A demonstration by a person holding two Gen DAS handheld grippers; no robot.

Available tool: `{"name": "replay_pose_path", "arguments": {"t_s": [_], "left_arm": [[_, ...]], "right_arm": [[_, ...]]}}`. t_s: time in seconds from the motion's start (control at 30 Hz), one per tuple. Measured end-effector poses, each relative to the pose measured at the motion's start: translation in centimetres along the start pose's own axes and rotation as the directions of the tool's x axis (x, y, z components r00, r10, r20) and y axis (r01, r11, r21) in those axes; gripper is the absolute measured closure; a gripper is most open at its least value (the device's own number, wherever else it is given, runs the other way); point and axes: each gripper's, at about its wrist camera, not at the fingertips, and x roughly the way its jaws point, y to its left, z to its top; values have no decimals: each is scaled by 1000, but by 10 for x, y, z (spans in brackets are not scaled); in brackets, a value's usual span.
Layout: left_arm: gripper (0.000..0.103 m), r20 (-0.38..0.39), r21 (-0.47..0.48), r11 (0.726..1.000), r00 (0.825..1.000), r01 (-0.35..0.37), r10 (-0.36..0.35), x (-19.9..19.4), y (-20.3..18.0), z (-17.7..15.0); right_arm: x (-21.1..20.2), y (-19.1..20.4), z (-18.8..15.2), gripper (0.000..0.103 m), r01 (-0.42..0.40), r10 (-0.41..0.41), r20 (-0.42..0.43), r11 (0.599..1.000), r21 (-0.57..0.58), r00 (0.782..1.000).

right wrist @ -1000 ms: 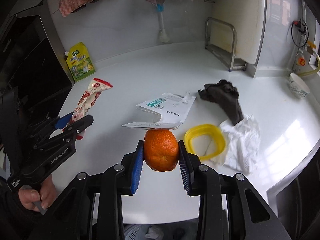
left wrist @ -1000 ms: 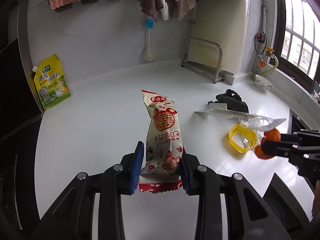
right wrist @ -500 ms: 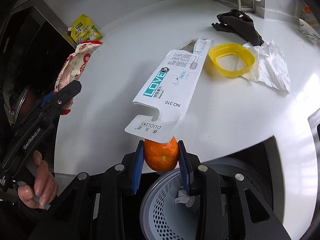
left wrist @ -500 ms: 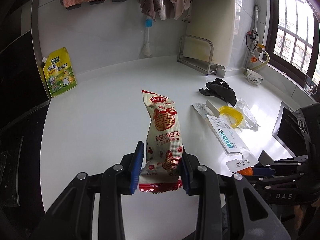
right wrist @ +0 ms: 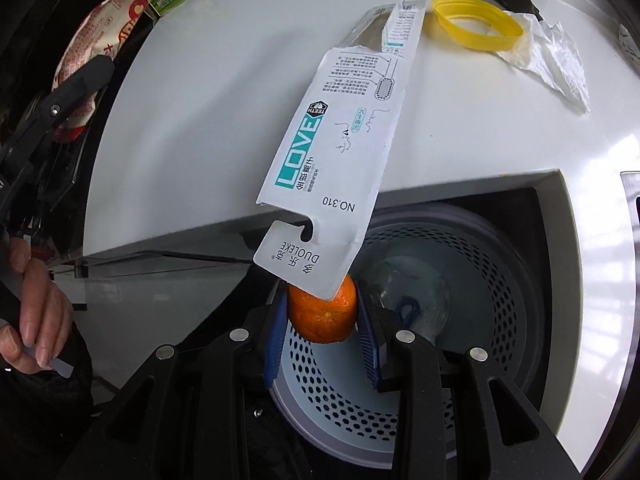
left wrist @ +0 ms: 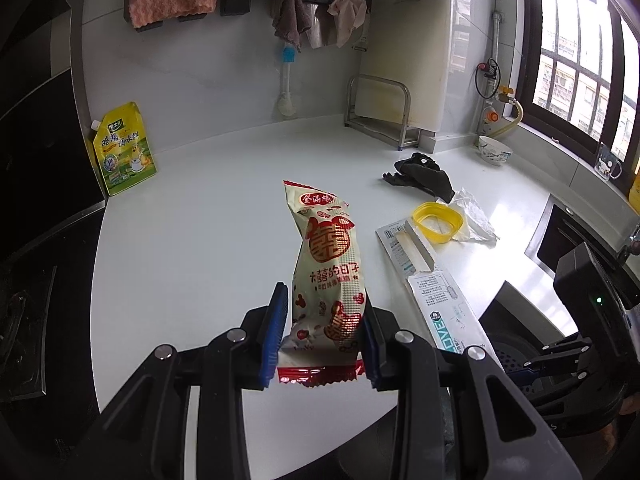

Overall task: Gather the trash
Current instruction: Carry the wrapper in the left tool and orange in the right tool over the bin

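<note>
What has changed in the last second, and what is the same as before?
The right gripper, shut on the orange fruit, tilted downward and moved from above the white counter to over the perforated grey bin. The white toothbrush package, touching the fruit, slid with it until its end overhangs the counter edge. Unchanged: the left gripper grips the red-and-cream snack packet; the yellow plastic ring lies in place.

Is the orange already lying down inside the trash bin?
No, the orange is clamped between the right gripper's jaws, above the perforated bin.
</note>
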Motion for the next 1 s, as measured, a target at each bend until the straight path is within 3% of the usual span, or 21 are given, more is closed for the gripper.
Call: {"name": "replay_pose_path", "arguments": {"t_s": [0.1, 0.2, 0.3, 0.4, 0.63, 0.9, 1.0], "left_arm": [[70, -2, 4, 1000, 1000, 7, -7, -3, -4, -3], [70, -5, 7, 1000, 1000, 9, -9, -4, -7, -4], [70, -5, 15, 1000, 1000, 12, -12, -9, -7, -5], [70, 21, 20, 1000, 1000, -1, 0, -15, -4, -7], [70, -7, 19, 1000, 1000, 12, -12, -10, -7, -14], [70, -92, 65, 992, 990, 111, -105, -12, -46, -50], [70, -129, 97, 984, 982, 150, -137, -14, -67, -69]], "right_arm": [[-7, 1, 9, 72, 22, -22, 43, 1000, 9, 999], [-33, 6, 28, 73, -32, 31, 174, 999, 2, 984], [-22, 7, 36, 74, 62, -61, 103, 998, -4, 993], [-23, 8, 28, 75, 63, -60, 102, 998, -27, 993], [-41, -3, -22, 75, 96, -95, 198, 995, 6, 976], [-48, -20, -97, 75, 100, -143, 322, 984, 147, 936], [-42, -34, -108, 75, 109, -169, 345, 976, 186, 923]]}}
